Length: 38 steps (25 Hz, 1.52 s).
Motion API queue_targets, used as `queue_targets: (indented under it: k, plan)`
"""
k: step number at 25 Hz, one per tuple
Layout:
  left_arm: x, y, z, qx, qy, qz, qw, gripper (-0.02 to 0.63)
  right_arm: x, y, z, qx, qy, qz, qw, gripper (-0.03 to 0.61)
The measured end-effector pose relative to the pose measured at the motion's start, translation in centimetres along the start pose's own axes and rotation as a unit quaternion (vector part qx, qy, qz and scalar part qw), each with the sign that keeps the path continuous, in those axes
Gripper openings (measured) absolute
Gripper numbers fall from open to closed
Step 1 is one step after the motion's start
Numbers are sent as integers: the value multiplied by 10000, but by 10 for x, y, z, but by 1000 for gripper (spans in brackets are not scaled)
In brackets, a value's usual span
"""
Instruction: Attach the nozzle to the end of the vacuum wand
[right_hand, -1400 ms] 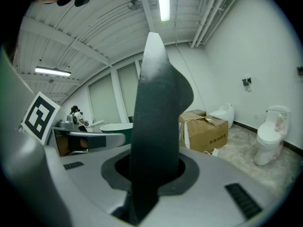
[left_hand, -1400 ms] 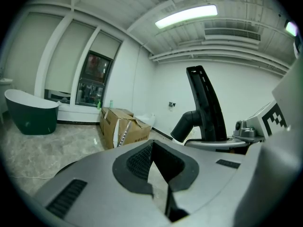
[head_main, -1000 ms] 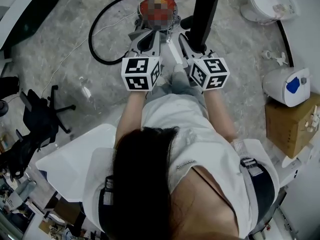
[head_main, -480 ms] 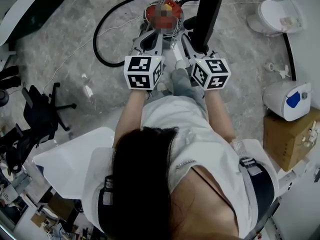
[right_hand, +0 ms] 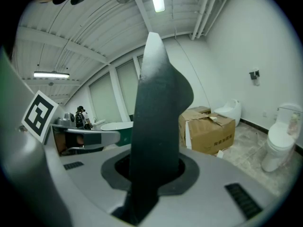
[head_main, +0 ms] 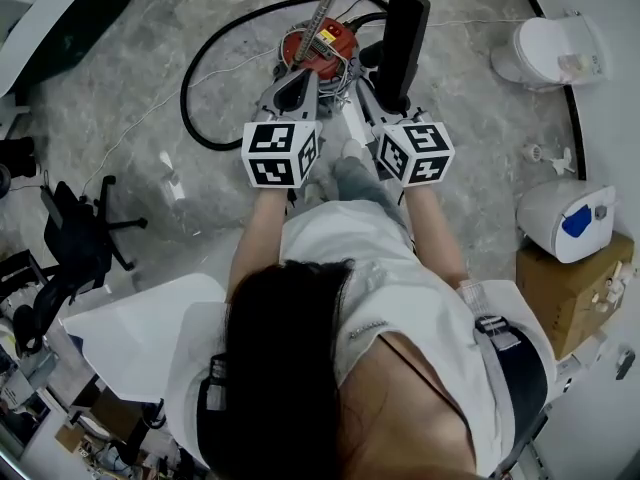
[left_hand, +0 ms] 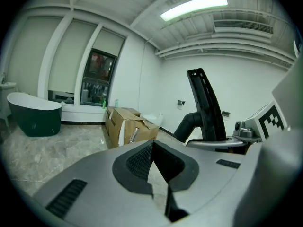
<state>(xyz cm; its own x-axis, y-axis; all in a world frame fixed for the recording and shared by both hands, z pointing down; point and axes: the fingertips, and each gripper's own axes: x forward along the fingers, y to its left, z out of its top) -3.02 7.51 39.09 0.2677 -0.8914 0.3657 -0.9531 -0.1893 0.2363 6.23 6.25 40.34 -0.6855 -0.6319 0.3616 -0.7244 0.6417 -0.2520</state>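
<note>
The right gripper (head_main: 374,86) is clamped on the black nozzle (head_main: 401,36), which stands upright from its jaws. The left gripper (head_main: 298,80), just beside it, is clenched on nothing. The vacuum wand (head_main: 323,16) rises just ahead of the left gripper's tips, by the red vacuum body (head_main: 318,48)

The right gripper (head_main: 385,93) grips the black nozzle (head_main: 402,33), which stands up at one o'clock. The left gripper (head_main: 300,78) points at the red vacuum canister (head_main: 322,48) at twelve, and the black hose (head_main: 197,93) loops at eleven.
</note>
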Motion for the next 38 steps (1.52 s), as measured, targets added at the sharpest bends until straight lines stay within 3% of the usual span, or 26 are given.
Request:
queue_targets:
  k: [17,38]
  plan:
    - [59,-13,17,20,145,298,9994,0,23,-70,20,-27,184,146,9997,92]
    - [86,-13,31,-9,113,716,9974,0,42,-89,35,-184,312,596,9976,92]
